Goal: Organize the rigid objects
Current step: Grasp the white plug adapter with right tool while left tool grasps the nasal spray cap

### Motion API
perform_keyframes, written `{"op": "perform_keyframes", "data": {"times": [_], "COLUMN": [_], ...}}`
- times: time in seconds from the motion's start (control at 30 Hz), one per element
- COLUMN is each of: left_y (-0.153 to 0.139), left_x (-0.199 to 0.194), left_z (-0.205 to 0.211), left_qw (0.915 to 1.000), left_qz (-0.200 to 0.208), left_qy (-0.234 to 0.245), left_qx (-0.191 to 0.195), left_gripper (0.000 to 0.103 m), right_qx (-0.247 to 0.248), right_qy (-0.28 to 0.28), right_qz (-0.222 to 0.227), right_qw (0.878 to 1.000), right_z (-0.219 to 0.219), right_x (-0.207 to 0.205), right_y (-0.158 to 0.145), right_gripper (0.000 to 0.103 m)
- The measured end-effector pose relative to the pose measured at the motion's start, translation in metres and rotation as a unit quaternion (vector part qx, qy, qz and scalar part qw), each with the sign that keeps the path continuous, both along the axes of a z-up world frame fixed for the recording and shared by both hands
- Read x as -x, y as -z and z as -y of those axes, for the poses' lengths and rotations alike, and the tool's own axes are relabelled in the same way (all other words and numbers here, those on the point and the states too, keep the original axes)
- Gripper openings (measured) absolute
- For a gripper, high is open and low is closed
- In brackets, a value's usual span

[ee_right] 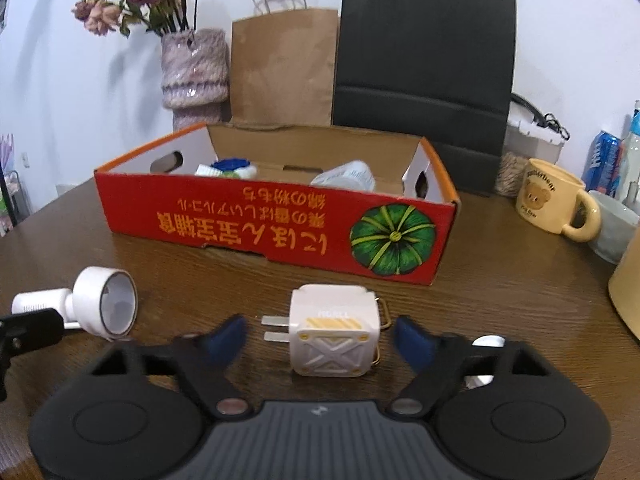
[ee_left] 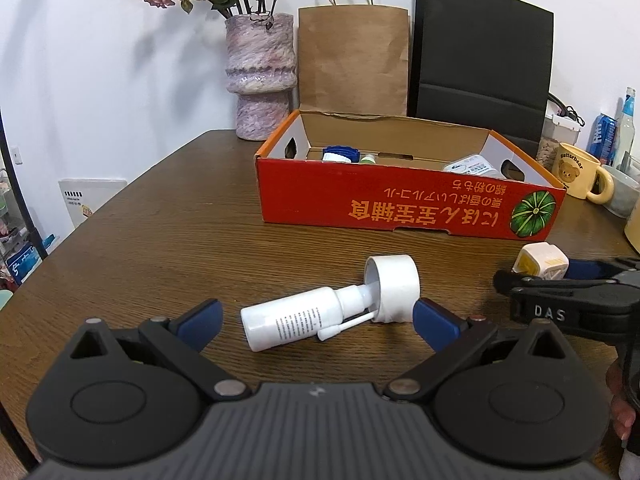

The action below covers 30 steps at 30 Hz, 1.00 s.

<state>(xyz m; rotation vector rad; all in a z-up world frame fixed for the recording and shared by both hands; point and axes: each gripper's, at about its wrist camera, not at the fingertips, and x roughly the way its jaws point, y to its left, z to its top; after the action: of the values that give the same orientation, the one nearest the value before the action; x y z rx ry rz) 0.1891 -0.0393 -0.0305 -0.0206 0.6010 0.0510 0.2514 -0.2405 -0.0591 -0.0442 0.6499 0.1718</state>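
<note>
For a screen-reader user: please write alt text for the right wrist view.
An open right gripper brackets a white plug adapter lying on a wooden table, prongs pointing left. Behind it sits a red cardboard box holding small items.

We read "DAS" on the black right gripper (ee_left: 560, 314), "Butterbear" on the yellow mug (ee_left: 576, 174), and upside-down orange Japanese lettering on the red box (ee_left: 400, 204).

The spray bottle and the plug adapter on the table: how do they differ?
The spray bottle is long and round, lying on its side; the plug adapter is a squat cube with two prongs. The bottle is plain white with print; the adapter has yellow stripes. Both lie outside the red box.
</note>
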Motion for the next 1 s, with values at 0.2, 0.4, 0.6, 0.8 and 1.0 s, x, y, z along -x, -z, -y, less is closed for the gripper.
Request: {"op": "perform_keyframes", "data": {"times": [0.2, 0.4, 0.6, 0.8, 1.0], "left_y": [0.000, 0.001, 0.002, 0.002, 0.004], "left_x": [0.000, -0.002, -0.004, -0.010, -0.020], "left_z": [0.001, 0.004, 0.011, 0.028, 0.041], "left_qw": [1.0000, 0.9999, 0.9998, 0.9991, 0.9988], "left_qz": [0.003, 0.006, 0.013, 0.021, 0.025], "left_qy": [0.002, -0.003, 0.001, 0.011, 0.018], "left_qx": [-0.001, -0.008, -0.016, -0.035, -0.038], "left_gripper": [0.103, 0.103, 0.103, 0.103, 0.103], "right_qx": [-0.014, -0.016, -0.024, -0.031, -0.040], "right_qy": [0.014, 0.022, 0.023, 0.027, 0.032], "right_qz": [0.013, 0.034, 0.053, 0.067, 0.077], "right_qw": [1.000, 0.999, 0.998, 0.997, 0.996], "right_z": [0.005, 0.010, 0.015, 0.023, 0.030], "right_x": [0.005, 0.014, 0.023, 0.030, 0.034], "right_y": [-0.003, -0.007, -0.014, -0.022, -0.027], "right_gripper": [0.058, 0.057, 0.057, 0.057, 0.057]}}
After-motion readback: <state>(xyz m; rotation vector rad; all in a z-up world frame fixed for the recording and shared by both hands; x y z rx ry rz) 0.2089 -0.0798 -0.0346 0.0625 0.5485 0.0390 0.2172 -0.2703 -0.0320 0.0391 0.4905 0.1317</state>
